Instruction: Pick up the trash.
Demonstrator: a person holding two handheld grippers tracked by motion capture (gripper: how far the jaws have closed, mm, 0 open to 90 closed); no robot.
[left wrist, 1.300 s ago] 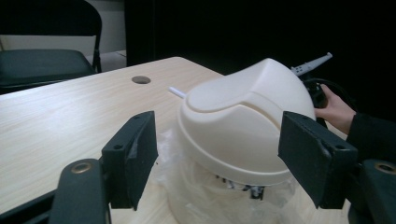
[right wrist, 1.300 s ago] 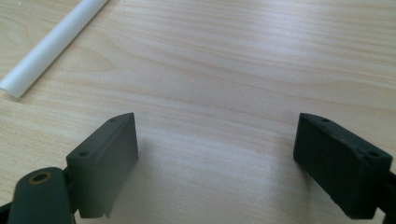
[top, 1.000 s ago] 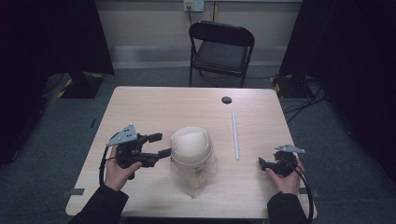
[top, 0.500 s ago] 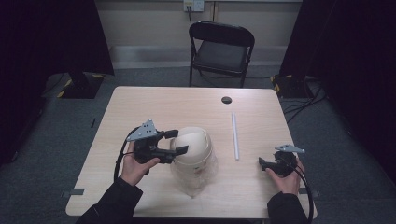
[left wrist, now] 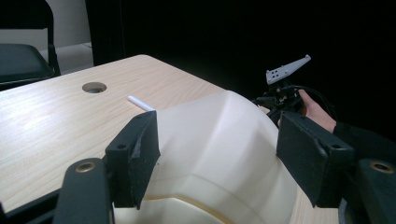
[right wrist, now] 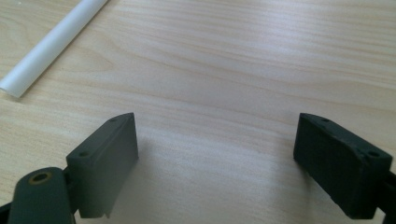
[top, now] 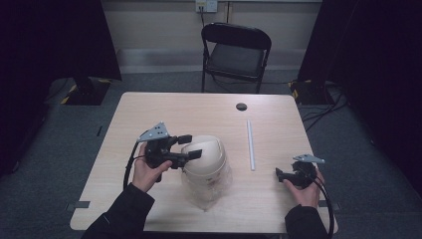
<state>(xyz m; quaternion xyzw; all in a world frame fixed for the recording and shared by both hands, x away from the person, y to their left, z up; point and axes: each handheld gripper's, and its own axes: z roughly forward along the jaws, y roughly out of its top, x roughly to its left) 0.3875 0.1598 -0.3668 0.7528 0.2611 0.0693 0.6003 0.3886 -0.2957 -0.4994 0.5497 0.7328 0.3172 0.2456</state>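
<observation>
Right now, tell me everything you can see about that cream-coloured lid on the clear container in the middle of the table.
The cream lid is a domed, smooth, matte cap that looks like plastic, with a stepped ridge near its base. It sits on top of a clear container near the table's middle. The left gripper straddles it, jaws open on either side; whether the pads touch it I cannot tell.

text: none legible | labels: none | surfaces checked: lid, table (both plain)

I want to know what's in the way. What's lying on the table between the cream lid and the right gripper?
A white tube lies between the cream lid and the right gripper, plain in the high view.
</observation>
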